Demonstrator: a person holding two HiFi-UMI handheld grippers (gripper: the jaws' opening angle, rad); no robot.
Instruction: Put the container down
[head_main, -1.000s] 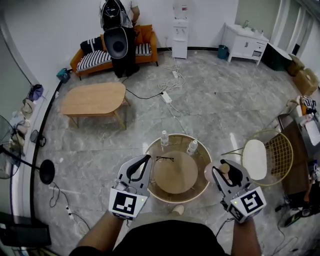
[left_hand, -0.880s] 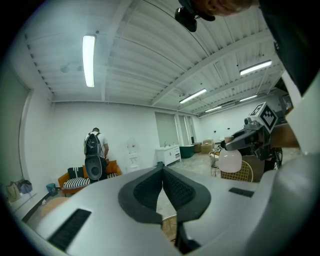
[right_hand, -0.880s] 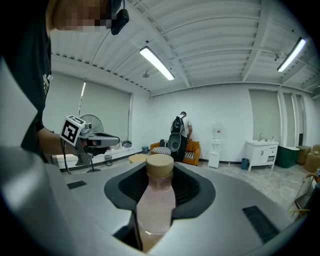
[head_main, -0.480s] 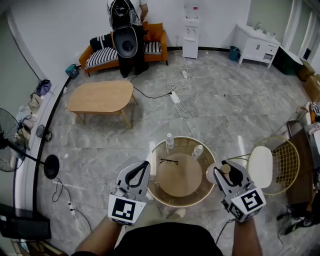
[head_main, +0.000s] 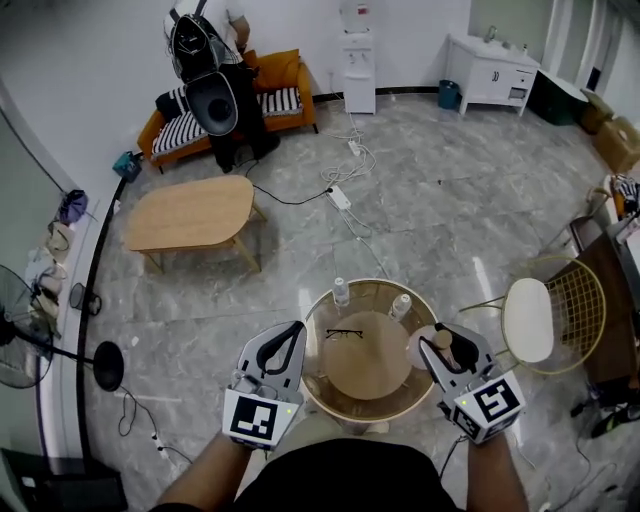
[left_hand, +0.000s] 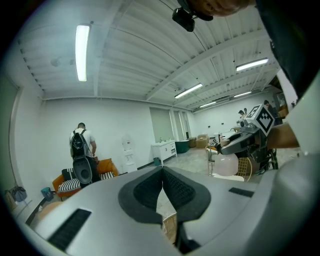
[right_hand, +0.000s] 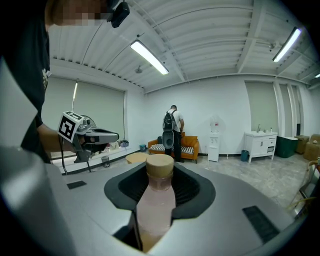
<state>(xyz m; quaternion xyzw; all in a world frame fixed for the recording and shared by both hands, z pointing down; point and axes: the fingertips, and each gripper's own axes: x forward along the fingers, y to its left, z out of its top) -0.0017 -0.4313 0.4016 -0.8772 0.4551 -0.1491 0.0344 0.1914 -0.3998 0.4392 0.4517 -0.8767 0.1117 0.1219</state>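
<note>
Right tool (head_main: 450, 350): gripping the container (right_hand: 155, 205), a pale pink bottle with a tan cap, which is standing upright between the pads.

Left tool (head_main: 283, 345): jaws lying together, nothing between them, hanging at the left rim of the desk.

Desk (head_main: 365, 365): round, with a wooden centre inside a clear rim. It is carrying two water bottles (head_main: 341, 291) at the far side and a pair of glasses (head_main: 345, 334).

Container, location: it is riding in the air at the right rim of the desk, not yet set down. How high it is hanging above the top cannot be told.

Step in hand, as judged: the carry-in before the put-down.

Next move, as judged: it is calling for a shift inward over the bare wooden centre, clear of the glasses. Then comes a level descent until the base is resting, and only then a release.

Change against the earlier head view: both tools are sitting closer to the desk. The container, then just outside the right rim, is now overlapping it. The grip on the container is unchanged, and the left tool's jaws are together as before.
</note>
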